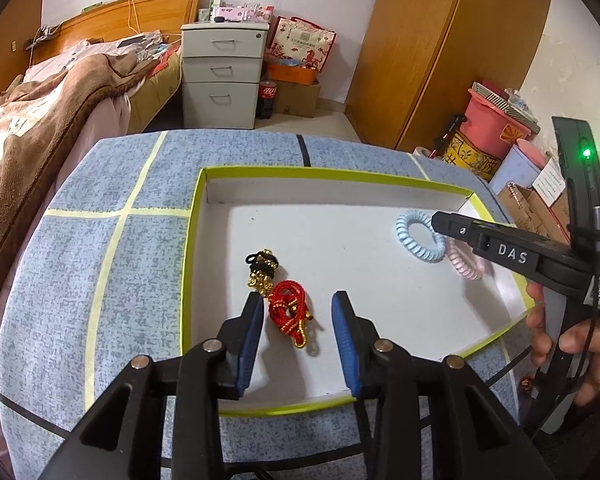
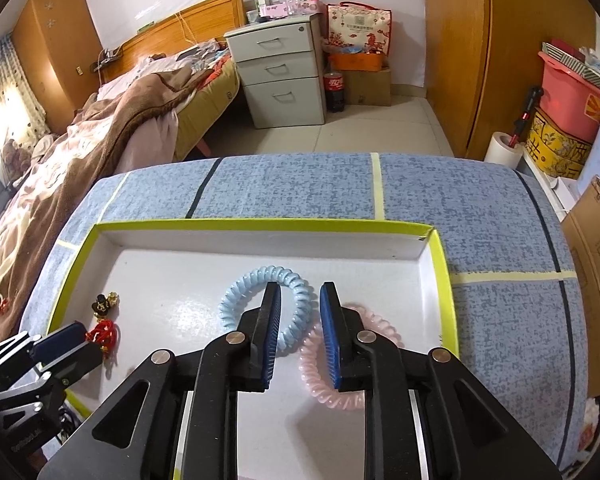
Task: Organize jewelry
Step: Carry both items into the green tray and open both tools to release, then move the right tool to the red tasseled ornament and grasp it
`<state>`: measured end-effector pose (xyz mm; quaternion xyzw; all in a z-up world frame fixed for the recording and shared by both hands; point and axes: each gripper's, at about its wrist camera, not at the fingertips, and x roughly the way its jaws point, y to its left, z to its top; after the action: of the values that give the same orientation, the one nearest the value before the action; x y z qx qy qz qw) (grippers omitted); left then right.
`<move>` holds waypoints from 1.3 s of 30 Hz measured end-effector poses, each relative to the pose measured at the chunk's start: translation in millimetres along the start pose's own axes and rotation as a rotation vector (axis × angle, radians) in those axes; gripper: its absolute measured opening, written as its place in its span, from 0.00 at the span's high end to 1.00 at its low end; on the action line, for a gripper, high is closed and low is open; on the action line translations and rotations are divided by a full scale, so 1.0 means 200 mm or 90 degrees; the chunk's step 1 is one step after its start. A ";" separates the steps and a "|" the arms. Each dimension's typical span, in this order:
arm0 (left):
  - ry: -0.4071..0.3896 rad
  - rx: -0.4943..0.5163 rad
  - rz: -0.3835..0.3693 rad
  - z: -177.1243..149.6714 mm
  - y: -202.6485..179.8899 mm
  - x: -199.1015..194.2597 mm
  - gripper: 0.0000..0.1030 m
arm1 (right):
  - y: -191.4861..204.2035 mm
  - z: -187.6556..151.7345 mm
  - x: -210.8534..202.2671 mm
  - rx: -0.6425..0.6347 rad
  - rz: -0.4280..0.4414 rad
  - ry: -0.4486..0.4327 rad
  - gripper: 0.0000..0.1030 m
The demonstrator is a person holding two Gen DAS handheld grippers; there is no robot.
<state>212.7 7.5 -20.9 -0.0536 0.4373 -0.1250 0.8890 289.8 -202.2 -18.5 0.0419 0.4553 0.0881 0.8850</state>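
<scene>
A shallow white tray (image 1: 204, 240) with a yellow-green rim stood on the tabletop (image 1: 100, 264), which was covered with a blue cloth with pale and dark stripes. Four pieces of jewelry lay inside the tray. On its left side there was a black and gold charm (image 1: 263, 270), and just beside it, touching or almost touching, a red cord bracelet (image 1: 290, 312) with small gold beads. On its right side lay a blue spiral hair ring (image 2: 236, 304) and a pink spiral hair ring (image 2: 320, 384); the two rings were close together and seemed to overlap a little at one edge.

The left tongs (image 1: 298, 304) were released, with a wide gap between the blue pads. The red cord bracelet lay between the two tips, closer to the left pad, and I cannot tell if the pad touched it. The black and gold charm was just ahead of the left tip.

The right tongs (image 2: 300, 292) were also released, but the gap was narrower and nothing was gripped. The tips were over the place where the two rings met: the left finger crossed the blue ring and the right finger crossed the pink ring. A hand (image 1: 572, 344) held the handle of the right tongs
</scene>
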 end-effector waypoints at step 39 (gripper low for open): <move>-0.089 -0.056 -0.003 -0.43 0.13 -0.59 0.49 | -0.22 -0.62 -0.61 0.011 0.012 -0.041 0.61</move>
<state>80.4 65.6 10.4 -0.1021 0.3792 -0.1035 0.9138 124.6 -269.8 0.1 0.0566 0.4266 0.0915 0.8980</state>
